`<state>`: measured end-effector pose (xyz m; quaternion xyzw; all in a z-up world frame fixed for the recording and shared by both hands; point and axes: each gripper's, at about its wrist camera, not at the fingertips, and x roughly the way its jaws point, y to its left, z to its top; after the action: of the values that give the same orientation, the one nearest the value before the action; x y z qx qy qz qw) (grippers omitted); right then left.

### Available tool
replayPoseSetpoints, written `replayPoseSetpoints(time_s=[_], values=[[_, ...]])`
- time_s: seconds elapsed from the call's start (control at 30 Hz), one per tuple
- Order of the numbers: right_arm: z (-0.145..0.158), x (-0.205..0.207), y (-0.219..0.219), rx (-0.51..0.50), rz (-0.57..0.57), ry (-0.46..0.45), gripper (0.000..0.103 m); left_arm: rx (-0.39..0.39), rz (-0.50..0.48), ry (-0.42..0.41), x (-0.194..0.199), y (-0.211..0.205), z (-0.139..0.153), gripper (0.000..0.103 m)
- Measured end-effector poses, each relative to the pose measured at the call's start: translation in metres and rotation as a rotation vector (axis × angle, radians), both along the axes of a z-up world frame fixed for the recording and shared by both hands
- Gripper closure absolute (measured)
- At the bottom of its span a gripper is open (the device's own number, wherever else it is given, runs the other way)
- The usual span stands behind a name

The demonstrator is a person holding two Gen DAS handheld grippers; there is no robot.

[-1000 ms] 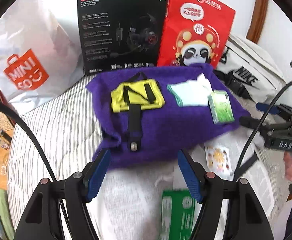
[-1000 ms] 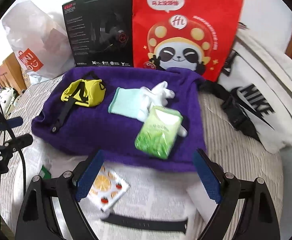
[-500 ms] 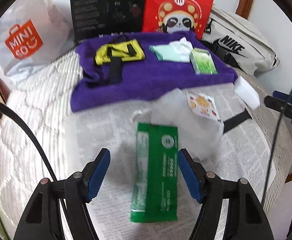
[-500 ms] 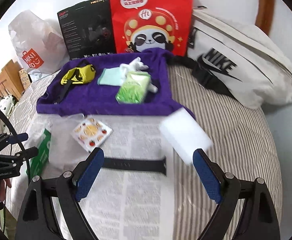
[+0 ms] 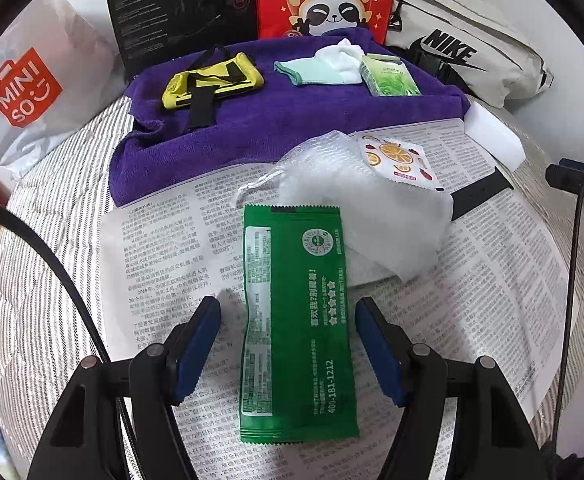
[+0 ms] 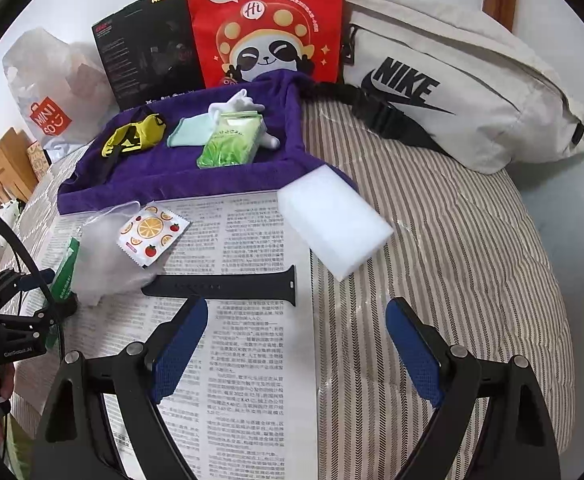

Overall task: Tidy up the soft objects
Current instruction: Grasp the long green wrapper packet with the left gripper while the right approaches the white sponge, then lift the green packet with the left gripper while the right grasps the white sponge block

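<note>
We find the left gripper (image 5: 285, 318) spread wide, its fingers either side of a green packet (image 5: 298, 320) lying flat on the newspaper (image 5: 492, 280), not pinching it. The right gripper (image 6: 296, 320) is likewise spread and empty, above the newspaper's edge, near the white sponge (image 6: 334, 220).

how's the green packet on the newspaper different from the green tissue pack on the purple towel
The green packet is dark green, flat and long; the tissue pack is pale green with a leafy print and blockier. The packet lies on the newspaper between the open fingers of the left gripper; the tissue pack sits on the purple towel against the white glove, far from both grippers. Both are sealed, soft, and lying flat.
</note>
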<state>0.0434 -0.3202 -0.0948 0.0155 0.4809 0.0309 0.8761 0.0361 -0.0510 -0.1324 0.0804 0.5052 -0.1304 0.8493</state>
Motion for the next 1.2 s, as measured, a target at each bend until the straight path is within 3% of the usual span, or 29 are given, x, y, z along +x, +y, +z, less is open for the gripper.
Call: replayPoseSetpoints(time_s=[0.03,0.07,0.23,0.47,0.7,1.2], values=[[-0.001,0.0,-0.001,0.003,-0.002,0.001,0.013,-0.001,-0.008,-0.01,-0.002,0.0,0.0,0.055],[-0.002,0.0,-0.002,0.007,-0.002,0.004,0.013,-0.007,-0.015,-0.022,-0.003,0.001,0.001,0.06],[-0.004,0.003,-0.009,0.001,-0.014,0.006,0.013,-0.039,0.011,-0.023,0.0,0.011,0.004,0.077],[-0.007,0.011,-0.021,-0.012,-0.024,0.003,0.013,-0.043,0.044,-0.03,0.003,0.025,0.003,0.08],[-0.016,0.033,-0.028,-0.046,-0.016,-0.004,0.013,-0.005,0.054,-0.115,-0.003,0.018,-0.001,0.079],[-0.053,0.088,-0.016,-0.021,0.052,0.01,0.017,-0.053,0.077,-0.157,-0.007,0.024,-0.004,0.079]])
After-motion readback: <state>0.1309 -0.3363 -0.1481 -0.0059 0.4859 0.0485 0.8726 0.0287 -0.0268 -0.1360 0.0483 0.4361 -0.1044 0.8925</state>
